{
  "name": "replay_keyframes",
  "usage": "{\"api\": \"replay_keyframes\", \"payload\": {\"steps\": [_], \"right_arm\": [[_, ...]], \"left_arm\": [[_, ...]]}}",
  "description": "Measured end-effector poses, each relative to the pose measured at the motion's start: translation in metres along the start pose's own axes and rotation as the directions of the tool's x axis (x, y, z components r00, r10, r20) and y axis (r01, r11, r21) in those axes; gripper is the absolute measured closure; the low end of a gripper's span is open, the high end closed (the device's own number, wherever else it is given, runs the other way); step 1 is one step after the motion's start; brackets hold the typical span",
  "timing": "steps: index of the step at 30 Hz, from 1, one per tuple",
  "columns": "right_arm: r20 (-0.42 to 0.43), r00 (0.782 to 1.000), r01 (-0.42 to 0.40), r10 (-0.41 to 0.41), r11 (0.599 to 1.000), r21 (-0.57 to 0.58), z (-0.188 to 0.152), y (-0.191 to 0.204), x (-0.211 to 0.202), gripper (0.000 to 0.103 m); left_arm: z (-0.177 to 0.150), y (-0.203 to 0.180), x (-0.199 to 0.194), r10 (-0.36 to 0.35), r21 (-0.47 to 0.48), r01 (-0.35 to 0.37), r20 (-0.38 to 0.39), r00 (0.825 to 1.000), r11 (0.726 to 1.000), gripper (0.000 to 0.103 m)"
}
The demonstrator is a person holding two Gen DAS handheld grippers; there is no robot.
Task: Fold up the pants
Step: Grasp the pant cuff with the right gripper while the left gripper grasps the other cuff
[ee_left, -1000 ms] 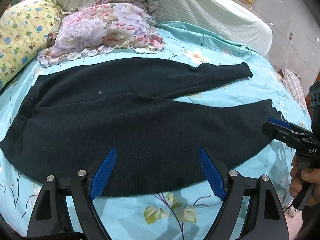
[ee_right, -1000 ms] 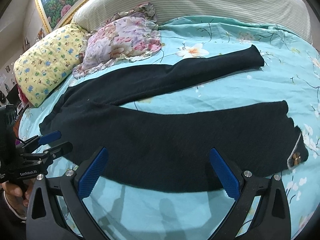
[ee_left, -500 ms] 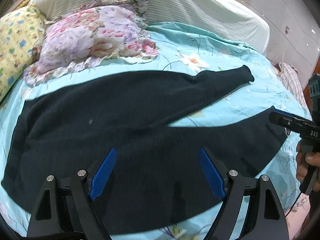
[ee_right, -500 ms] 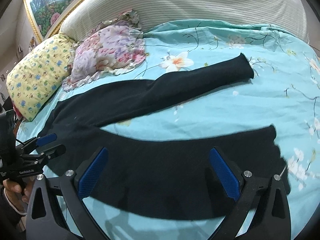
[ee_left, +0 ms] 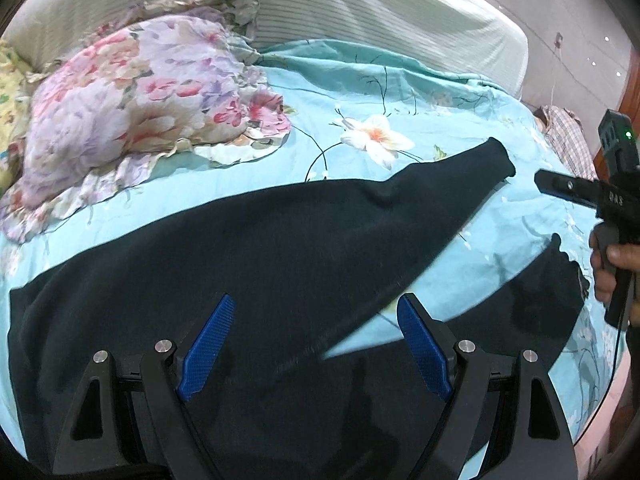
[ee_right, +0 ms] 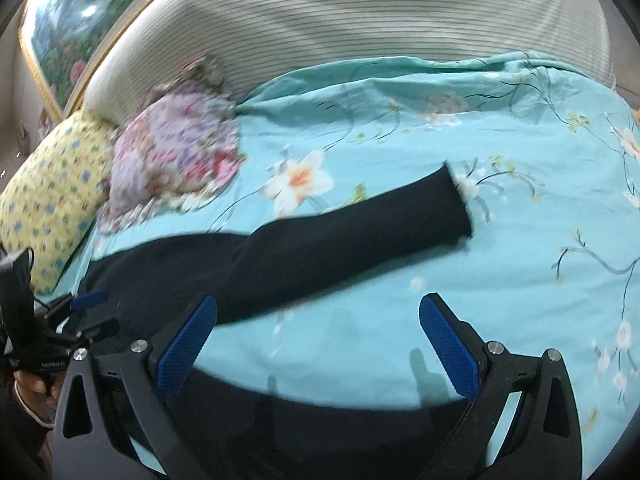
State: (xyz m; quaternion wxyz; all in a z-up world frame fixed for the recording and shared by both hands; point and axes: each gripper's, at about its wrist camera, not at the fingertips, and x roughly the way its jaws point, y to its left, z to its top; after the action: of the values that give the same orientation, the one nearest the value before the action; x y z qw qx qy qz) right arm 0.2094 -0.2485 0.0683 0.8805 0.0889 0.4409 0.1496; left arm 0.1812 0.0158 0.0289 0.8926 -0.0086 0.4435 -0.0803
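We hold our left tool (ee_left: 316, 344) low over the black pants (ee_left: 248, 264), its two blue pads (ee_left: 206, 354) spread wide apart with nothing between them; the waist and seat of the pants lie directly beneath and ahead of it. Our right tool (ee_right: 316, 344) is likewise wide open and empty, hovering above the bed (ee_right: 520, 240), with the near leg of the pants passing under its base and the far leg stretching ahead, its cuff ahead of the tool's right pad. The pants lie flat on the turquoise flowered sheet, legs parted in a V. From the left tool, a floral pillow (ee_left: 132, 96) sits well ahead and to the left; from the right tool, a yellow pillow (ee_right: 48, 204) lies further left beside it, against the striped headboard (ee_right: 360, 20).
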Motion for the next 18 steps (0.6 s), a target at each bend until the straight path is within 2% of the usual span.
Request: {"api": "replay_keyframes", "payload": {"steps": [8,12,18], "right_arm": [[-0.016,0.999,0.049,-0.048,0.996,0.078,0.046,-0.053,0.027,0.002],[-0.028,0.997,0.073,-0.072,0.995,0.066,0.065,-0.066,0.04,0.01],[-0.072,0.994,0.081,-0.078,0.996,0.035,0.084,-0.074,0.066,0.024]], "left_arm": [[0.042,0.004,0.038,-0.014,0.136,0.017,-0.021,1.0,0.991,0.019],[0.062,0.005,0.059,-0.035,0.194,0.04,-0.031,0.999,0.98,0.019],[0.085,0.01,0.098,-0.073,0.233,0.094,-0.098,0.992,0.968,0.019]]}}
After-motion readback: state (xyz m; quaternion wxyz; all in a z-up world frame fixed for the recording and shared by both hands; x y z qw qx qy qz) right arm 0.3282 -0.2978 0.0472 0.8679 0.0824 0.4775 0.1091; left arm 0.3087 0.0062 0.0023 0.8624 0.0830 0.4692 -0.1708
